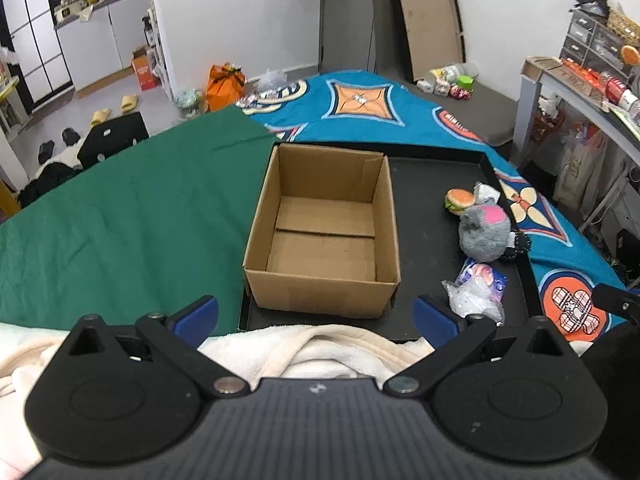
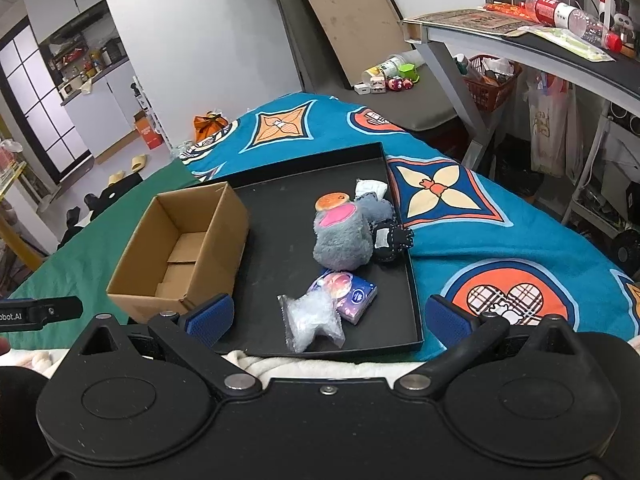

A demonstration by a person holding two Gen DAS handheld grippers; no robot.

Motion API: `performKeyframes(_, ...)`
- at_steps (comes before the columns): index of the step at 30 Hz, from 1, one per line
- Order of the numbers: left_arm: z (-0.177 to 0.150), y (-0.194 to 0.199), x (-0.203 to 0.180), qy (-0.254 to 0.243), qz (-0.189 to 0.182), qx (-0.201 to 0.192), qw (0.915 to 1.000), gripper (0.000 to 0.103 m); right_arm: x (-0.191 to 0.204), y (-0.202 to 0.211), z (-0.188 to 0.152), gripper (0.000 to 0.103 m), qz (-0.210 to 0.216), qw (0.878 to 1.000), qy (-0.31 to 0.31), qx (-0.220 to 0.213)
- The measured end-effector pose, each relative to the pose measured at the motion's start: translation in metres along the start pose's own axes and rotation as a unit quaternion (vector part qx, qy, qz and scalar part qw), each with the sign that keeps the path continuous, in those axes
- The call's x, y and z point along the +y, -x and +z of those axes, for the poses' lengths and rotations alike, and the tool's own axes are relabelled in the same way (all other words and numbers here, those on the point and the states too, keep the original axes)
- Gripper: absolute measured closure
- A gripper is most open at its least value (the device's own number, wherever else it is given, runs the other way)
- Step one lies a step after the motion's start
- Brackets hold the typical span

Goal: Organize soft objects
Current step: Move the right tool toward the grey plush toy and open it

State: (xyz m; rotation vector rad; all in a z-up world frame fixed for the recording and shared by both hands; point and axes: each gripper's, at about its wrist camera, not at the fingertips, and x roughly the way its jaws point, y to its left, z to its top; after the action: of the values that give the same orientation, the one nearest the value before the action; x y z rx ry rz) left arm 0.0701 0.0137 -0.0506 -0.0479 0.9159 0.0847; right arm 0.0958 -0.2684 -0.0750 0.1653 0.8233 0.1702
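An empty cardboard box (image 1: pixel 324 232) stands on the left of a black tray (image 1: pixel 432 184); it also shows in the right wrist view (image 2: pixel 180 248). On the tray's right lie a grey plush (image 1: pixel 484 232) (image 2: pixel 342 240), a burger toy (image 1: pixel 459 200) (image 2: pixel 334 201), a black pouch (image 2: pixel 390 242), a tissue pack (image 2: pixel 352 294) and a clear plastic bag (image 1: pixel 476 296) (image 2: pixel 312 318). My left gripper (image 1: pixel 316 318) is open and empty, just short of the box. My right gripper (image 2: pixel 330 318) is open and empty, near the plastic bag.
The tray (image 2: pixel 416 308) sits on a bed with a green cloth (image 1: pixel 120 216) and a blue patterned blanket (image 2: pixel 500 240). A cream towel (image 1: pixel 320 350) lies under both grippers. A desk (image 2: pixel 520 48) stands at the right, with clutter on the floor beyond.
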Motion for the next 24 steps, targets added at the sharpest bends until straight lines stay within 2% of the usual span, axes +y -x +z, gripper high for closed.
performKeyframes(3, 0.003, -0.011, 0.002, 0.006, 0.004, 0.014, 0.9999, 0.000, -0.001, -0.006, 0.002, 0.000, 0.000, 1.000, -0.001, -0.002)
performKeyframes(24, 0.027, -0.063, 0.032, 0.047, 0.021, 0.043, 0.9977, 0.002, -0.010, -0.054, 0.021, 0.001, -0.002, 1.000, -0.031, 0.004)
